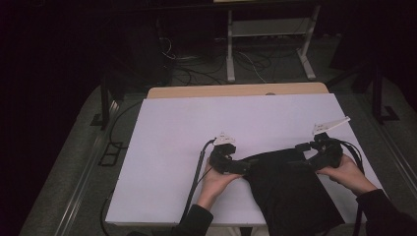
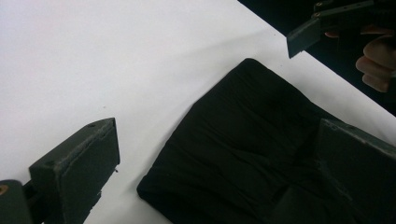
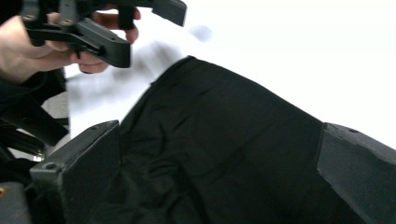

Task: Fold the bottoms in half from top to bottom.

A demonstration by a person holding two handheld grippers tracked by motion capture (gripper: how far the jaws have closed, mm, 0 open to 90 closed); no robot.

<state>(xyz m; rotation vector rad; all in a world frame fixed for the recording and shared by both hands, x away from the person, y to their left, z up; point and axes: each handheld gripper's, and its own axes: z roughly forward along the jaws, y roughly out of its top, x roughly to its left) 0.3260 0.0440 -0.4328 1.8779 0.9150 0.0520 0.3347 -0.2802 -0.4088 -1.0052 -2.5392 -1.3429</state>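
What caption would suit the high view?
Two hand-held tools, left tool and right tool, open at a black cloth on a white table.

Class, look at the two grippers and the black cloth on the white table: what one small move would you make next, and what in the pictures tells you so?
Probably close both grippers on the black cloth. The left gripper and right gripper sit at its far corners, jaws open. In each gripper view, the wide-apart jaws frame dark fabric that lies loose on the white table, not yet pinched. Gripping first seems needed before any lifting or folding.
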